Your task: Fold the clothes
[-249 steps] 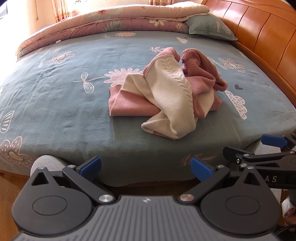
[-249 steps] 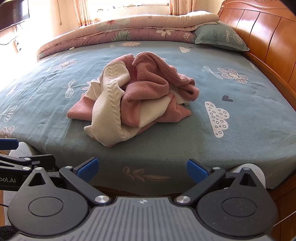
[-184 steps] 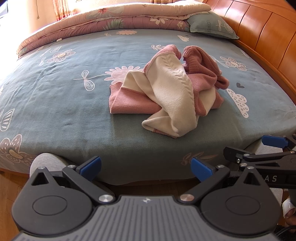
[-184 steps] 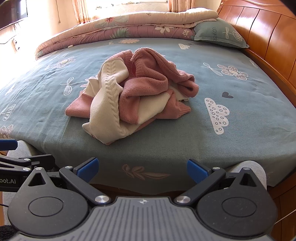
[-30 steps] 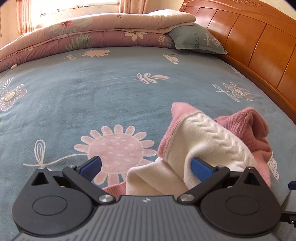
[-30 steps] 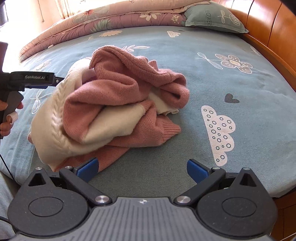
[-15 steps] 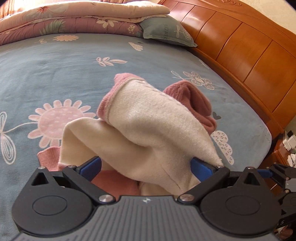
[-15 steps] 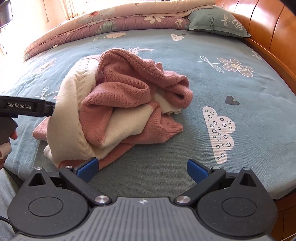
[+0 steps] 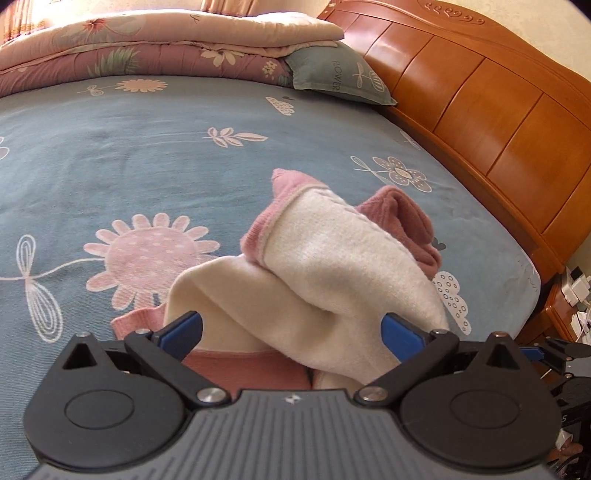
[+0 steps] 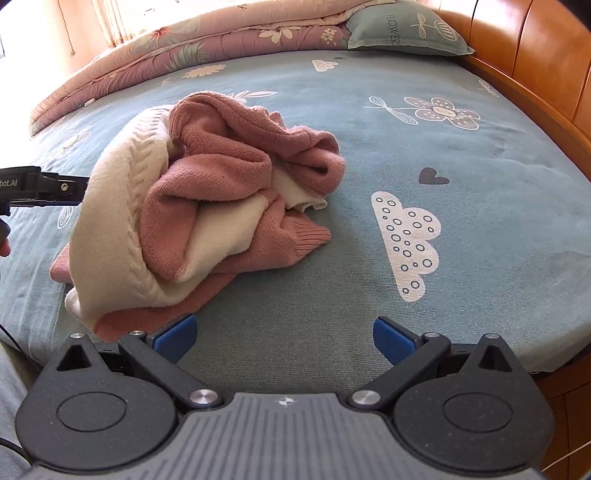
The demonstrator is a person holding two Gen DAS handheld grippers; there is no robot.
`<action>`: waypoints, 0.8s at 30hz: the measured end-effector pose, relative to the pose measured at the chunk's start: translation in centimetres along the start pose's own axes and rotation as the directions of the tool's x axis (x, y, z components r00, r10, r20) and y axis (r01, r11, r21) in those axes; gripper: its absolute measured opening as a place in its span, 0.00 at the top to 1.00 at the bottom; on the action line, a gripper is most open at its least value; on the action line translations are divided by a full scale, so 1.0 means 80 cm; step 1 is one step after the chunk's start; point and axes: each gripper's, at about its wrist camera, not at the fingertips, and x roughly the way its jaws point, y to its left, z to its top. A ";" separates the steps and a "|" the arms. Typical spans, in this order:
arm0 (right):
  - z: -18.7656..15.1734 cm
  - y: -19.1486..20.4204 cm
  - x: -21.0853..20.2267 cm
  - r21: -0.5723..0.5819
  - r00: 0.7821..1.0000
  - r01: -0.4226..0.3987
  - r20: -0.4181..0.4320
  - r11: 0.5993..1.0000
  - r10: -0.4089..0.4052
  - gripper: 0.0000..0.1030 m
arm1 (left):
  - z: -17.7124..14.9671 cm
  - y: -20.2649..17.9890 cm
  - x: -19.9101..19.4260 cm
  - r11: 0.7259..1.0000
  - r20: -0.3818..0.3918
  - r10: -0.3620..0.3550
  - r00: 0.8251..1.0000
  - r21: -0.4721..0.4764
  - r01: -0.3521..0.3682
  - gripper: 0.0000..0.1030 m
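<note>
The crumpled sweater (image 10: 199, 206) lies near the bed's (image 10: 480, 177) near edge. The left gripper (image 9: 291, 332), jaws wide, straddles its cream fold; the right gripper (image 10: 284, 338), also wide, waits just right of it.

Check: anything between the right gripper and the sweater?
Nothing visible. Only bare bedsheet lies between the open right gripper and the crumpled sweater. The left gripper is open too, with cream fabric between its fingers.

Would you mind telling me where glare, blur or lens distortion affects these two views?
Left wrist view: the sweater is close and soft, the headboard bows from fisheye and carries sheen. Right wrist view: the window corner is blown out, and the bed edge curves.
</note>
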 end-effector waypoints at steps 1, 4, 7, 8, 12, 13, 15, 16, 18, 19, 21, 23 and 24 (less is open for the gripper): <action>0.000 0.002 0.001 -0.002 1.000 -0.005 -0.003 1.000 0.005 0.00 | -0.003 0.009 -0.002 1.000 -0.006 0.020 1.000 -0.011 -0.021 0.01; -0.001 0.009 0.003 -0.016 1.000 -0.014 -0.010 1.000 0.013 0.00 | -0.015 0.025 0.000 0.996 -0.039 0.090 0.995 -0.010 -0.090 0.01; -0.001 0.014 0.002 -0.033 1.000 -0.013 -0.008 0.999 0.013 0.00 | -0.027 0.013 0.014 0.993 -0.067 0.102 0.992 0.058 -0.098 0.01; -0.001 0.015 0.001 -0.036 1.000 -0.011 -0.007 0.999 0.011 0.00 | -0.031 0.008 0.020 0.992 -0.075 0.104 0.992 0.086 -0.098 0.01; 0.002 0.016 -0.003 -0.037 1.000 0.002 0.000 0.999 -0.002 0.00 | -0.038 -0.024 0.048 0.972 -0.071 0.107 0.992 0.217 -0.090 0.01; 0.002 0.016 -0.005 -0.037 1.000 0.005 0.001 0.999 -0.005 0.00 | -0.039 -0.032 0.055 0.965 -0.063 0.110 0.992 0.247 -0.092 0.01; 0.002 0.014 -0.007 -0.036 1.000 0.014 0.006 0.999 -0.014 0.00 | -0.039 -0.044 0.068 0.947 -0.023 0.125 0.992 0.301 -0.112 0.00; 0.003 0.013 -0.009 -0.034 1.000 0.020 0.008 0.999 -0.020 0.00 | -0.036 -0.045 0.070 0.941 0.005 0.139 0.990 0.310 -0.133 0.00; 0.003 0.009 -0.011 -0.026 0.999 0.030 0.012 0.999 -0.030 0.00 | -0.028 -0.035 0.068 0.946 0.048 0.176 0.983 0.267 -0.183 0.00; 0.003 0.007 -0.012 -0.022 0.999 0.033 0.014 0.999 -0.033 0.00 | -0.023 -0.027 0.066 0.949 0.069 0.199 0.977 0.235 -0.210 0.00; 0.003 0.003 -0.013 -0.015 0.999 0.038 0.018 0.999 -0.038 0.00 | -0.014 -0.003 0.061 0.941 0.102 0.279 0.955 0.169 -0.293 0.00; 0.004 -0.001 -0.013 -0.008 0.999 0.042 0.019 0.999 -0.041 0.00 | -0.007 0.024 0.056 0.939 0.095 0.318 0.943 0.105 -0.328 0.00; 0.005 -0.002 -0.012 -0.006 0.999 0.041 0.019 0.999 -0.041 0.00 | -0.005 0.036 0.054 0.932 0.092 0.346 0.934 0.081 -0.353 0.00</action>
